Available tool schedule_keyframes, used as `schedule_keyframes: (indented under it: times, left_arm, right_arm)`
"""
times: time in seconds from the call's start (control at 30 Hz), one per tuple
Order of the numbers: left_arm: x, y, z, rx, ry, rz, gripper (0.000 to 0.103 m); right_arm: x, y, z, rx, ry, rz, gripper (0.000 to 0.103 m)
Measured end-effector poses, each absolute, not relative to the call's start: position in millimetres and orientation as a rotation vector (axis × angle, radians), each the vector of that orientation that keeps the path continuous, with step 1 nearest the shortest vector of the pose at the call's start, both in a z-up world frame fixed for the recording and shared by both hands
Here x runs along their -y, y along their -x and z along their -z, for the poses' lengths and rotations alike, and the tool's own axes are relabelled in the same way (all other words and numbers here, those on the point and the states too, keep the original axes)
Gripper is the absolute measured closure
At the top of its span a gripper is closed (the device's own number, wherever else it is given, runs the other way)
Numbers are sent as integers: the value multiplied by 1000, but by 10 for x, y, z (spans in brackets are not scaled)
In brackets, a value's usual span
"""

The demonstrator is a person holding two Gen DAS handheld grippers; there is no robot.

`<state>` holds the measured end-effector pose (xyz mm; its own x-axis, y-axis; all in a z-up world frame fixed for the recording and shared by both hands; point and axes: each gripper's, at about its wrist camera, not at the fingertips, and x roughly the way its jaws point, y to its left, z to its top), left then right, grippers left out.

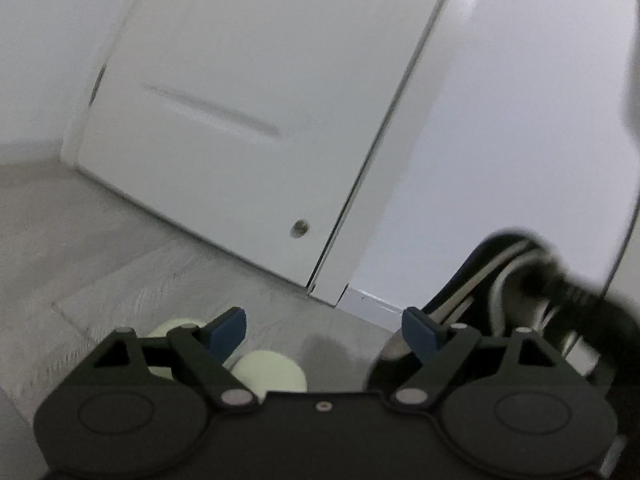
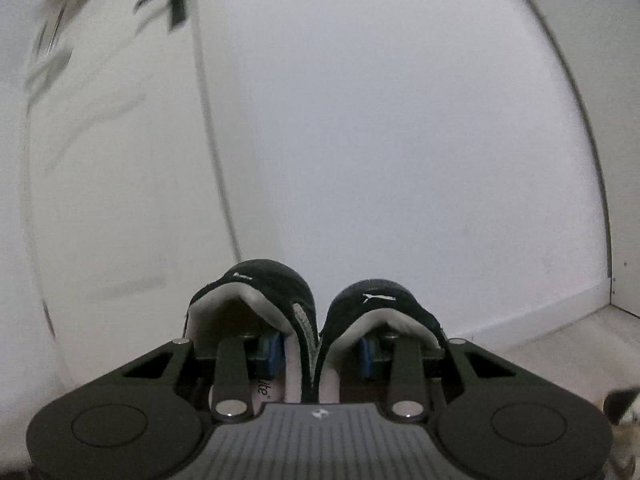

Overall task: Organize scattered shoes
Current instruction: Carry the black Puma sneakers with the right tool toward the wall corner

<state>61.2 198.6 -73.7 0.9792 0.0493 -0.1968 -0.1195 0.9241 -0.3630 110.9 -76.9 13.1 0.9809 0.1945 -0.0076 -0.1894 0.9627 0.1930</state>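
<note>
Two grippers are at work near a white wall. On the left side, the left gripper [image 1: 324,330] hangs low over the pale wood-look floor [image 1: 120,248] with its blue-tipped fingers [image 1: 228,330] spread wide and nothing between them. Pale green cylinders [image 1: 272,372] lie just under it, and a white cabinet door [image 1: 256,100] stands ahead. To its right, blurred, a black sneaker [image 1: 500,280] with white stripes is lifted off the floor. On the right side, the right gripper [image 2: 320,350] has one finger inside each of two black sneakers [image 2: 280,292], pinching their touching inner walls together, heels facing the camera, in front of the plain wall [image 2: 400,120].
</note>
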Motion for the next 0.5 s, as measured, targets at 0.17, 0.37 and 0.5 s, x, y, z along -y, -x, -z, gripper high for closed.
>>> schedule_keyframes:
  times: [0.17,0.37,0.5]
  left_arm:
    - [-1765,-807,591,-160,361,-77,10]
    - [-1495,-1208,607,-177,348,-69,9]
    - [-1219,-1664,773,-262,263,17,9]
  right_arm:
    - [1389,-1216,-590,99,-170,-162,65]
    - [2272,-1631,-558,161,-148,19,65]
    - [2853,-1940,-501,195,-141,143,65]
